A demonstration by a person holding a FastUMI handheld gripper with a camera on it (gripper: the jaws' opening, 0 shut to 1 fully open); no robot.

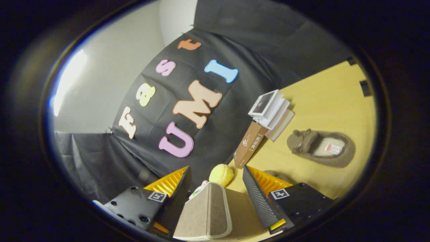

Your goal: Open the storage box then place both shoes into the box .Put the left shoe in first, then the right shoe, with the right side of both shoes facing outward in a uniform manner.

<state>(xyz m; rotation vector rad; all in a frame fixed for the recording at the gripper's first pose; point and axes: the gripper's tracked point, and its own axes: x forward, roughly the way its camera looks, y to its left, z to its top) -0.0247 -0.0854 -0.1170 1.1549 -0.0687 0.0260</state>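
My gripper (216, 169) is shut on a slipper (205, 211), which is lifted off the table. Its beige sole edge with a pale rim faces the camera, and a yellow pompom (221, 174) sticks out past the fingertips. The left finger (174, 186) and the right finger (257, 191) press on its two sides. The view is strongly tilted. A second slipper (320, 148), brown and furry with a pale insole, lies flat on the yellow table (329, 97) beyond the right finger.
A stack of books (270, 109) and a brown carton (248, 144) stand at the table's back edge against the black cloth wall. A bit of brown fur (277, 174) peeks out just behind the right finger.
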